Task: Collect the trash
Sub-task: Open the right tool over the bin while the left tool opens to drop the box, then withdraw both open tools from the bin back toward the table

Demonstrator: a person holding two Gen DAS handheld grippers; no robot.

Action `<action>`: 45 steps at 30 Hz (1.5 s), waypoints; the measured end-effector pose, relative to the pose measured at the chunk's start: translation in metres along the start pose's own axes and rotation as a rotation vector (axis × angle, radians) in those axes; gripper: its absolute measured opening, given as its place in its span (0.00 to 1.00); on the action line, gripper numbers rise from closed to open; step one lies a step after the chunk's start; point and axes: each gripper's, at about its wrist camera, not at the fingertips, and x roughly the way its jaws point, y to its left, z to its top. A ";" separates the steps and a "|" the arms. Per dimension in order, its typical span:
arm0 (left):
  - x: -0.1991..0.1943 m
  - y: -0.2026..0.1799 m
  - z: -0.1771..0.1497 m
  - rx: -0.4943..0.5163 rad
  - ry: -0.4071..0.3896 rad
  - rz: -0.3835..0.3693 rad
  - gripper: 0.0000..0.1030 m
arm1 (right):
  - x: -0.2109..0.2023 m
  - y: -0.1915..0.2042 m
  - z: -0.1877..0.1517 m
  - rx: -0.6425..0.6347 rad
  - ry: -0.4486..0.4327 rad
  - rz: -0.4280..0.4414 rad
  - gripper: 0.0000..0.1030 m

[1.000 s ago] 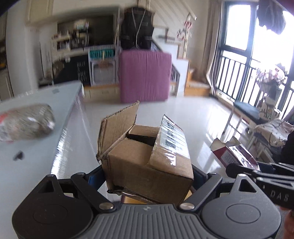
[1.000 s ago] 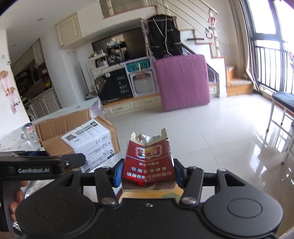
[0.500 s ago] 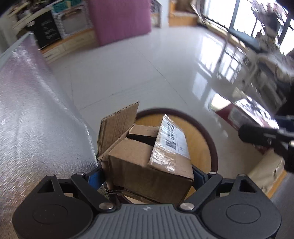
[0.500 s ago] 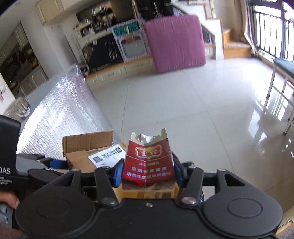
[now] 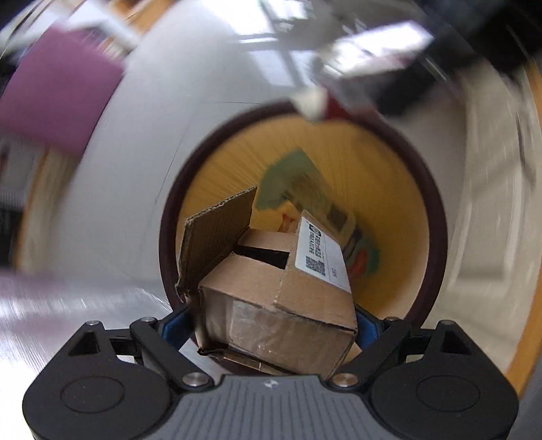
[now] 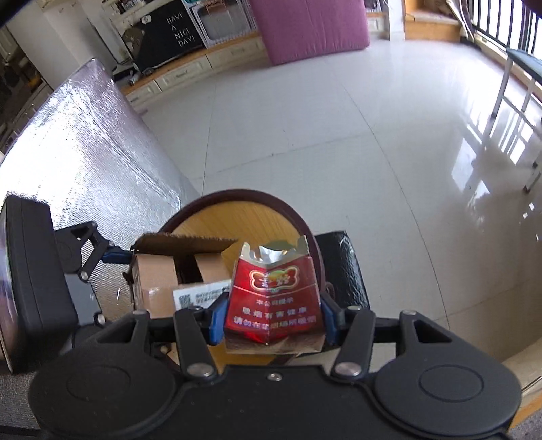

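Note:
My left gripper is shut on a brown cardboard box with one flap up and a white label. It hangs directly over a round bin with a dark rim and a yellow inner wall. A green packet lies inside the bin. My right gripper is shut on a torn red cigarette pack, just above the bin rim on its near right side. The same cardboard box shows to the left of the pack, one left finger beside it.
A table covered in silver foil runs along the left, close to the bin. A black padded thing sits against the bin's right side. White tiled floor spreads beyond, with a purple mattress and cabinets at the far wall.
Both grippers have sunk and tipped downward with their loads. The left one has rolled and now looks straight into the bin; the right one has come nearer the rim.

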 end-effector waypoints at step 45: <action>-0.031 0.013 -0.006 -0.177 -0.038 -0.174 1.00 | 0.008 0.007 0.001 -0.060 0.071 0.020 1.00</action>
